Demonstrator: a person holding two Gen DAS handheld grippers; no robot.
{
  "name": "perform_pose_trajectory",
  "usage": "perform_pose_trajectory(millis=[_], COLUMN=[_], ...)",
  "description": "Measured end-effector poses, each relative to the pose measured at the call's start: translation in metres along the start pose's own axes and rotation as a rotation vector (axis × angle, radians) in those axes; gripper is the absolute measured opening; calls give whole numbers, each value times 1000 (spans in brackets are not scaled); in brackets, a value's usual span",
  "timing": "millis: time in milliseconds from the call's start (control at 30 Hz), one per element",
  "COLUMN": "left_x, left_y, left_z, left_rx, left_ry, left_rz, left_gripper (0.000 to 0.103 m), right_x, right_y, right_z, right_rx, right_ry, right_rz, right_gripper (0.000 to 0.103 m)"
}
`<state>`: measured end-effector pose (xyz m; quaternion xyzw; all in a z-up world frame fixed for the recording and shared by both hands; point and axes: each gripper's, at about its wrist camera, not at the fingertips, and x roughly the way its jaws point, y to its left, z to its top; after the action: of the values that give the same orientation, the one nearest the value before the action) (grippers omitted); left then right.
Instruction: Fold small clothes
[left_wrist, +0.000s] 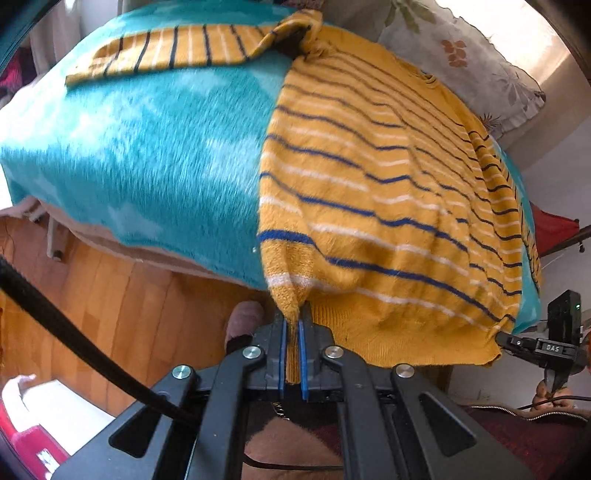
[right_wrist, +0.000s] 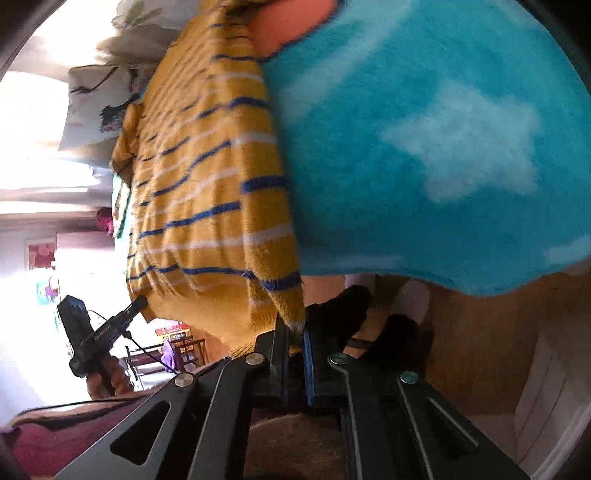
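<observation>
Black linkage bars fill the bottom of both wrist views, and we see each gripper pointing steeply down at the bed edge. Our left gripper (left_wrist: 294, 325) has its blue pads pressed together on one bottom corner of the sweater (left_wrist: 369, 177); the ribbed hem goes between the pads. Our right gripper (right_wrist: 295, 332) is also closed, and it pinches the other bottom corner of the hem. In the left view we see the right gripper (left_wrist: 517, 341) at the far right, touching the hem, with fingers of a hand below it. In the right view the left gripper (right_wrist: 142, 302) shows at the left, held by a hand (right_wrist: 107, 380).

We see that the sweater is a soft knit, mustard yellow with thin blue and white stripes. It lies flat on a fluffy turquoise blanket (left_wrist: 147, 158) with pale star shapes, one sleeve (left_wrist: 177, 50) stretched sideways. A flowered pillow (left_wrist: 461, 55) lies behind it. Below is a wooden floor (left_wrist: 122, 295).
</observation>
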<state>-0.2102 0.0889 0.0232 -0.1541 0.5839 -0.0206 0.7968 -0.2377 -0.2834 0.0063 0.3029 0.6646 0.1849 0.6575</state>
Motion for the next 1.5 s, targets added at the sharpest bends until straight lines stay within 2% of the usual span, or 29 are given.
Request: perform_pose_trajectory(millis=[133,233,367,433,500,567,633,667,767,900,1033,1067,1100,1133,1167,1200,1433,1500], left_x=[-12,-13,-1,2,-6,-17,-26,-29,-42,-51,-47,-44,-42,-41,-42,-43,-59,-62], left_y=[-12,-16,-3,6,18,31,43,49,61,62,45,41,38,36,35,34,43,47], left_z=[10,25,42,45,45,50,59,64,77,90,97,98,101,100,99,98,83,80], left_rx=[25,49,46,40,38,25,-5,-19,-76,-102,-94,-92,-90,-89,-88,-88,-116,-129], left_ry=[-41,-55,-19,0,-8,-35,-62,-71,-118,-151,-159,-159,-159,-160,-161,-163,-183,-187], left_rz=[5,10,25,38,65,106,147,160,180,163,147,144,144,144,146,150,197,202], left_gripper=[5,5,6,9,15,17,19,20,31,36,36,36,36,36,36,36,36,36], right_x=[-8,-14,-9,-18,-42,-75,-105,-118,-137,-150,-161,-163,-169,-173,-176,-183,-261,-272], right_y=[13,26,27,21,9,-18,-56,-75,-114,-148,-157,-161,-168,-174,-176,-177,-172,-168], right_z=[8,18,20,17,19,26,31,34,41,55,73,76,77,79,81,81,92,104], right_rx=[-41,-89,-140,-117,-51,71,217,283,407,508,545,559,571,593,603,608,624,620], right_ry=[-22,-34,15,-3,-81,-211,-357,-427,-550,-652,-721,-737,-749,-751,-753,-772,-957,-970], right_rz=[22,1,-62,-86,-89,-106,-139,-154,-202,-176,-216,-204,-191,-181,-175,-174,-290,-305], right_gripper=[7,7,10,15,16,28,53,55,55,58,59,59,51,25,15,10,7,7])
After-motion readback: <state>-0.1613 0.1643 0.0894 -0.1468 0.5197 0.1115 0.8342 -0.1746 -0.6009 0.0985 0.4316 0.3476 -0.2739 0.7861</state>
